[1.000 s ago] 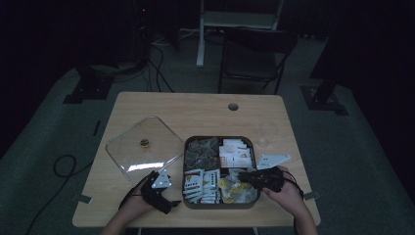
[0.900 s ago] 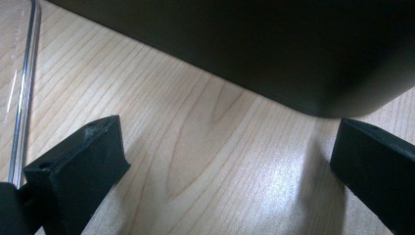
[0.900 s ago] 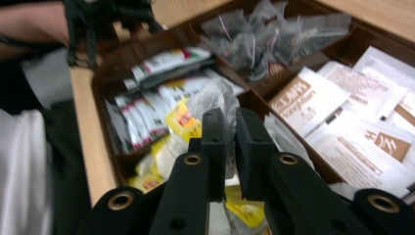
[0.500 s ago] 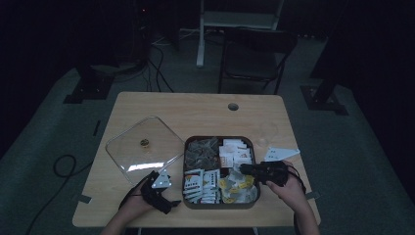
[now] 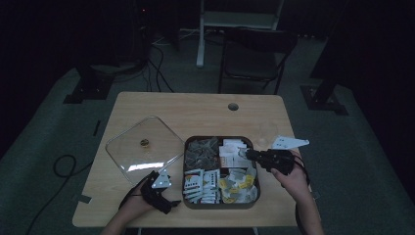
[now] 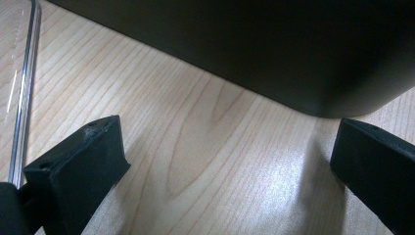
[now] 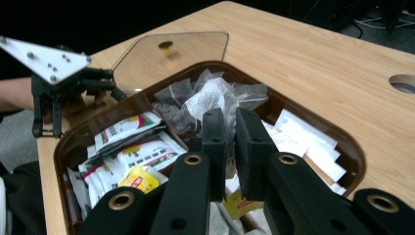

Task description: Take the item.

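A dark square box (image 5: 185, 169) with rounded corners holds tea bags in compartments: clear sachets (image 5: 201, 149), white packets (image 5: 230, 147), green-and-white packets (image 5: 200, 183) and yellow ones (image 5: 237, 183). My right gripper (image 5: 246, 154) hovers over the box's right half, its tips above the white packets. Its jaws (image 7: 231, 132) stand shut with only a thin slit, and I see nothing clearly held. My left gripper (image 5: 171, 198) rests low on the table by the box's front left corner. Its jaws (image 6: 227, 152) are open wide with bare wood between them.
The clear square lid (image 5: 142, 147) with a small knob lies flat on the table left of the box. A cable hole (image 5: 233, 106) sits near the table's far edge. A chair (image 5: 254, 54) stands behind the table. Around it the room is dark.
My right gripper has risen and shifted from the box's front right part toward its middle right. The left gripper has stayed put.
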